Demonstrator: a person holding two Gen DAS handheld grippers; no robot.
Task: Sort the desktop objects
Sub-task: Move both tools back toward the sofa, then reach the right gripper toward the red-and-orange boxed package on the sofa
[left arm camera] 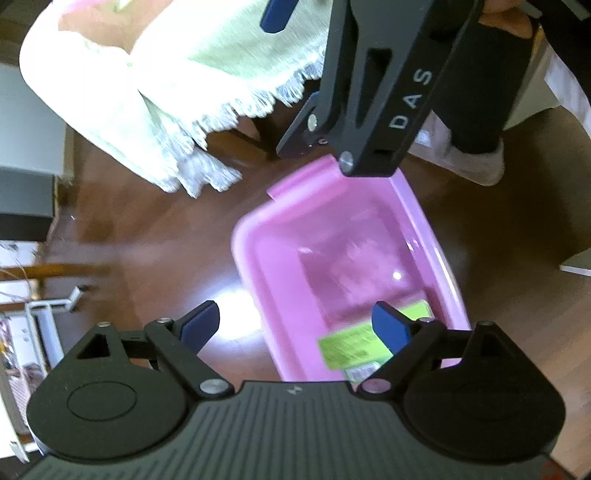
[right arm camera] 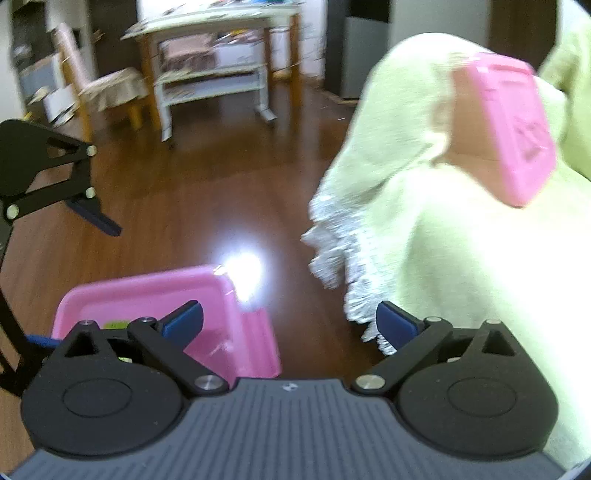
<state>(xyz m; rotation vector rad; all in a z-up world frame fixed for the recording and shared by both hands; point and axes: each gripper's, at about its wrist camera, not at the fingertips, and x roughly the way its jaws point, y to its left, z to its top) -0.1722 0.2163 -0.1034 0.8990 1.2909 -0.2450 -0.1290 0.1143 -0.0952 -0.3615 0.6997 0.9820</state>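
dark brown wood floor (right arm camera: 207, 192), glossy, with a bright light glare (right arm camera: 242, 267) on it. pale green fringed cloth (right arm camera: 424, 229) draped over a raised surface, its white fringe (right arm camera: 332, 236) hanging toward the floor. far side of the room: wooden-legged table (right arm camera: 214, 33) with a white lower shelf (right arm camera: 210, 83), cluttered and blurred. a chair (right arm camera: 103, 86) with a patterned seat cover stands just beside it. dark-clad leg and light sock (left arm camera: 476, 155) of a person on the floor.
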